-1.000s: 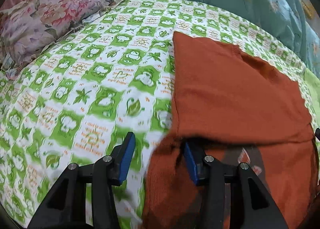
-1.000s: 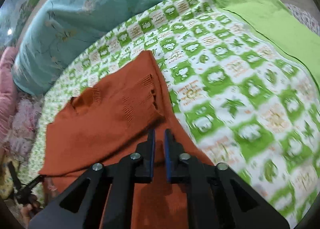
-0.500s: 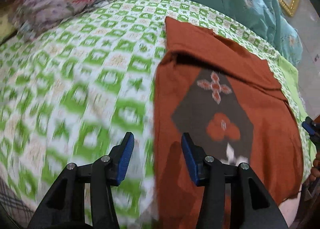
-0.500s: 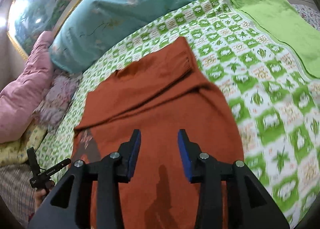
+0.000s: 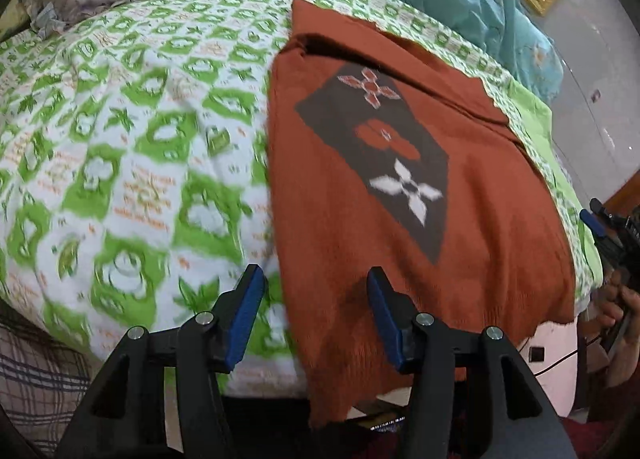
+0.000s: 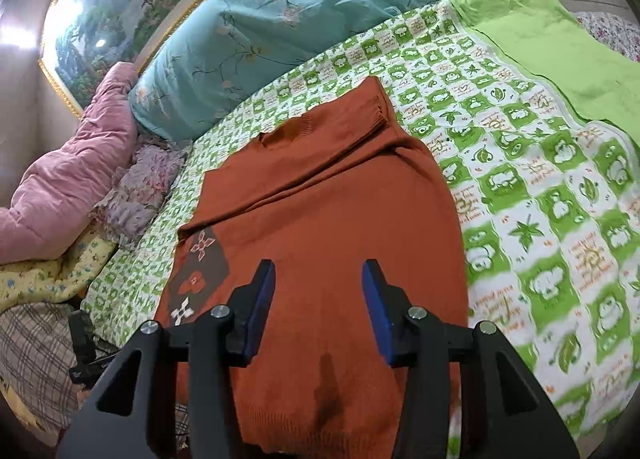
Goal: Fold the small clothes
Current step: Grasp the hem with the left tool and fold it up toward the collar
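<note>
Rust sweater [image 5: 400,179] lying folded on bed [image 5: 152,147], hem overhanging edge at 6 o'clock. Left tongs [image 5: 316,315], right tongs [image 6: 319,311] opening, both empty. Risk: overhanging hem dragging fold loose.

A rust-orange sweater [image 5: 352,219] with a brown flowered diamond lies on a green-and-white checked bedsheet [image 5: 132,163].

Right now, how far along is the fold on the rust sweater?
Done: the rust sweater lies on the checked bedspread with both sleeves folded in. In hand: nothing; left hand-held gripper and right hand-held gripper are opening, empty. Left: folding the hem, which hangs over the bed edge, up toward the collar.
</note>
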